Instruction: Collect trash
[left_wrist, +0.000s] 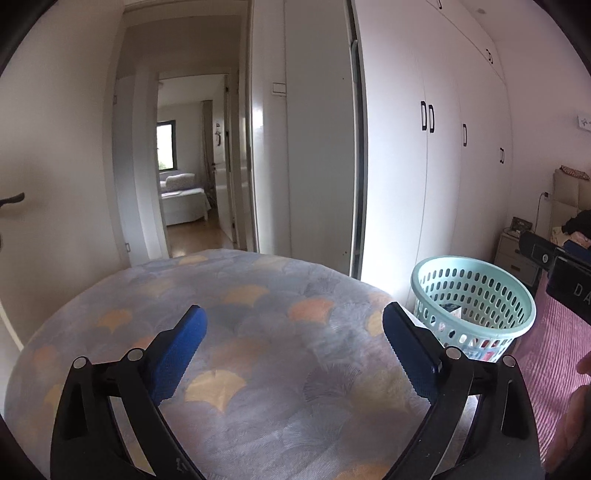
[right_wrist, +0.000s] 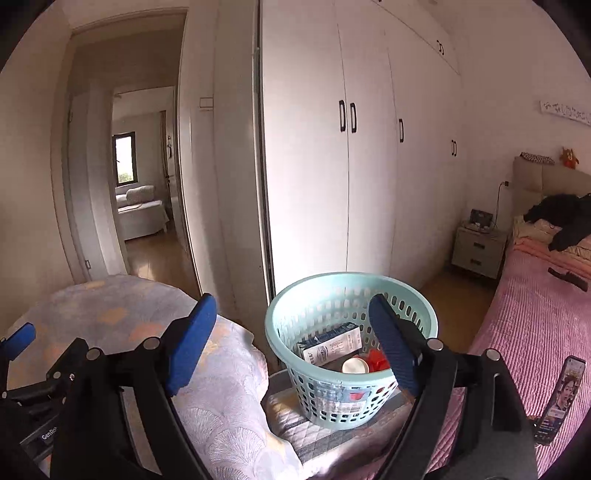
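Trash gathered in mint laundry basket: carton, white cup, red item. Left gripper spread wide over patterned blanket, nothing between pads. Right gripper likewise wide and empty, fingers straddling basket rim. Risk: finger catching rim, tipping basket.

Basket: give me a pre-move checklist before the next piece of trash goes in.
1. Left gripper empty, jaws apart: ok.
2. Right gripper empty, jaws apart: ok.
3. Basket upright, mouth unobstructed: ok.
4. Room left in basket, holding only a carton, a white lid and a red piece: ok.
5. Next piece of trash located: not ok; none shows on the patterned blanket or pink bedspread.
6. Phone on bedspread is not trash: cannot tell.
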